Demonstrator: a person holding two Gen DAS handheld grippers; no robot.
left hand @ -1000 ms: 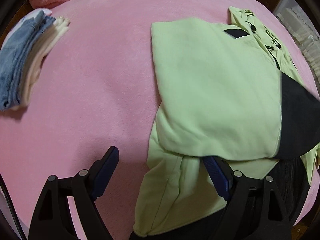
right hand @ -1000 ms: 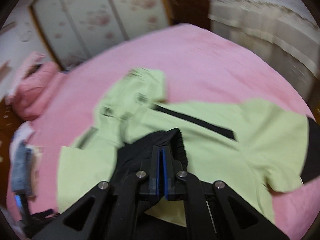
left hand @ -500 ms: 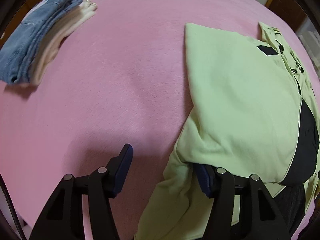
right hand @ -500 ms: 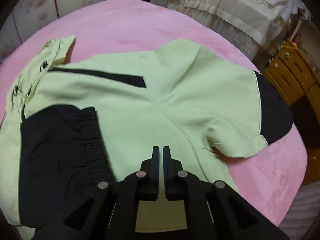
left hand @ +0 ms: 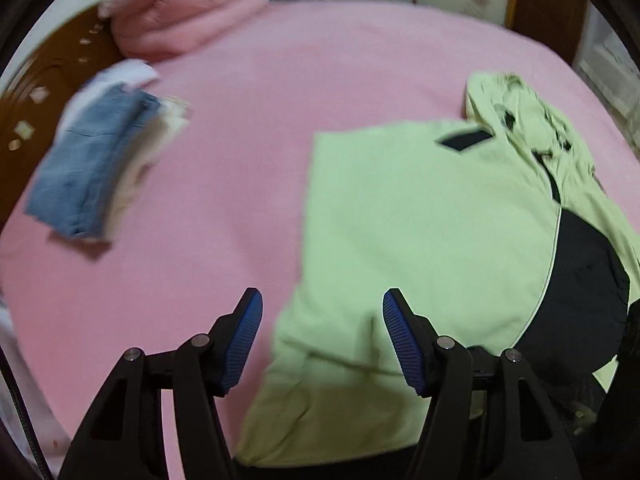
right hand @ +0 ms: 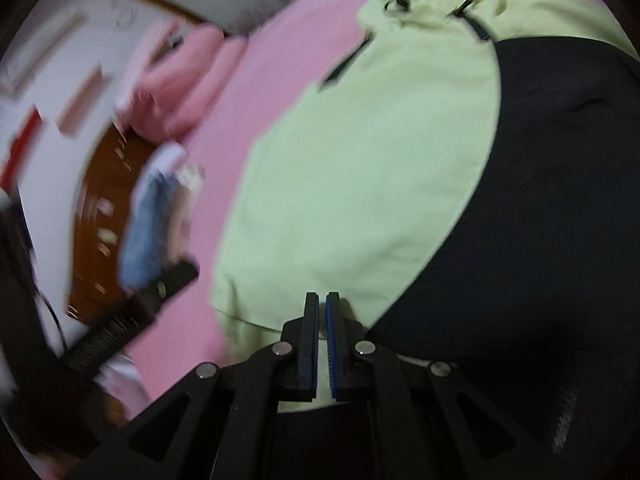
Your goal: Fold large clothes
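No text, label, brand, number or sign can be read in either view. The jacket (left hand: 420,220) shows only plain green and black panels, and the small dark marks near its collar at the upper right of the left wrist view are too blurred to tell as letters. The folded jeans (left hand: 88,172) at the left carry no legible tag. In the right wrist view, the flat shapes on the wall (right hand: 52,92) at the upper left are smeared by motion, and nothing on them can be made out.
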